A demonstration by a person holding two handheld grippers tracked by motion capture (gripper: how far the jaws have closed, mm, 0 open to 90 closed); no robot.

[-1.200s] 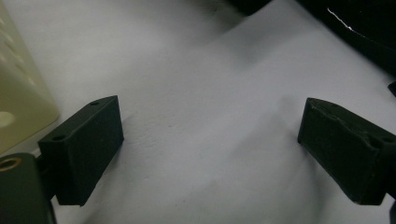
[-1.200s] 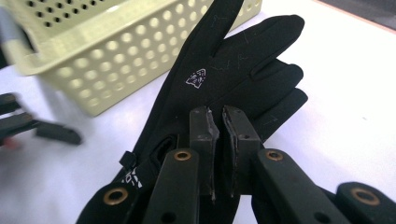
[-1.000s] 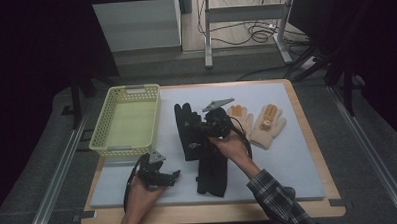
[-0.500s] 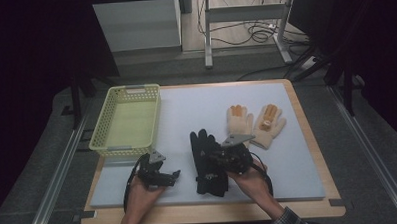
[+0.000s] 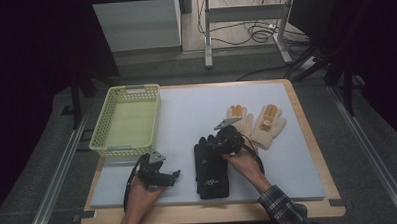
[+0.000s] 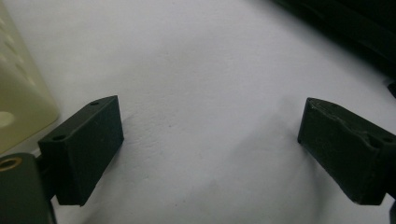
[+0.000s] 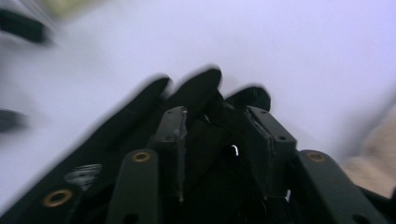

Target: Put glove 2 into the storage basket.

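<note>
Since half a second ago the right gripper (image 5: 226,140) has carried the black glove's (image 5: 211,166) finger end a little up the white mat (image 5: 186,112), toward twelve o'clock. Its jaws are clenched on black glove fabric, the glove fingers (image 7: 187,93) fanning out beyond them. At three o'clock of it lie the tan gloves (image 5: 259,124). At nine o'clock the left gripper (image 5: 161,174) rests on the mat, jaws spread, just below the yellow basket (image 5: 102,140).
</note>
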